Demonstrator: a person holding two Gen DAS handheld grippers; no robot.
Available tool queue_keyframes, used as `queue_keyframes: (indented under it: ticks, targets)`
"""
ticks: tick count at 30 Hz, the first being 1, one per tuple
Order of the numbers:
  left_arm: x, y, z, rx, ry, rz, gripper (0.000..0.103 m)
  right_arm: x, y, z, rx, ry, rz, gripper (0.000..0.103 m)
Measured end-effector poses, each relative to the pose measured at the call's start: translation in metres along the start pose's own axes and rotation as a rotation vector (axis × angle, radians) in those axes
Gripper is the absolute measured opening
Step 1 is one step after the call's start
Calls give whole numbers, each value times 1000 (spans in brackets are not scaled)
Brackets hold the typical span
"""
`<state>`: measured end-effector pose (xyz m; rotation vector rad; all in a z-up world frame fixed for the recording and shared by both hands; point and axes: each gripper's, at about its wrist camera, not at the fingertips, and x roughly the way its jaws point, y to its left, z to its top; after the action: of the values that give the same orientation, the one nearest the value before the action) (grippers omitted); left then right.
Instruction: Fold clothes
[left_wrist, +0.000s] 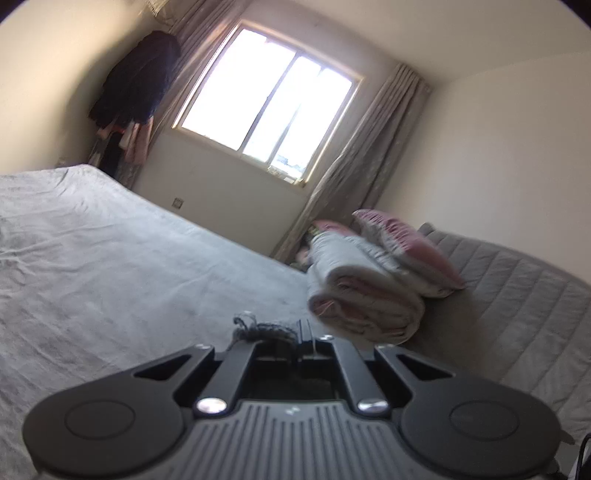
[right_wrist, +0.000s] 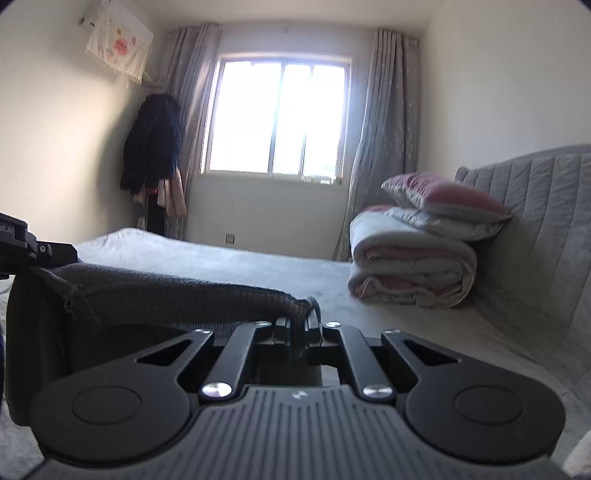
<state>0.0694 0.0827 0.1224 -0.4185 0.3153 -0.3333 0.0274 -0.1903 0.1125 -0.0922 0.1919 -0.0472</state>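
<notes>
Garment: one dark grey knit garment (right_wrist: 155, 295) is hanging stretched between two grippers.
Left gripper (left_wrist: 304, 332): fingers are clenching its edge.
Right gripper (right_wrist: 301, 325): fingers are clenching its corner.
Bed (left_wrist: 110, 258): is carrying one folded quilt (right_wrist: 406, 273), two pillows (right_wrist: 443, 203).

Left hand-held gripper (left_wrist: 304, 328) pinches dark knit garment (left_wrist: 264, 326) above the bed (left_wrist: 92, 258).

Home bedroom, grey bed (right_wrist: 221, 258), padded headboard (right_wrist: 535, 206), folded quilts (right_wrist: 410, 266), curtained window (right_wrist: 277, 114)

Blown-out window (right_wrist: 277, 118) backlights the dim room; left view perhaps motion-blurred, edges warped.
</notes>
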Motion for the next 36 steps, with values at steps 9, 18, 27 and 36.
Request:
queue_keyframes:
  ticks: [9,18,27,36]
  targets:
    - [104,50,-27,-21,79,101,2,95,20,-37,-15,116,21,6]
    - [163,74,-65,20,150,154,3,160,21,-83,50,278,67,9]
    - [160,93,-77,16,244,168,41,154,7,-91,121,387,114,40]
    - [123,120,-81,-67,469,223,48,100,2,-93,151,545,237,41]
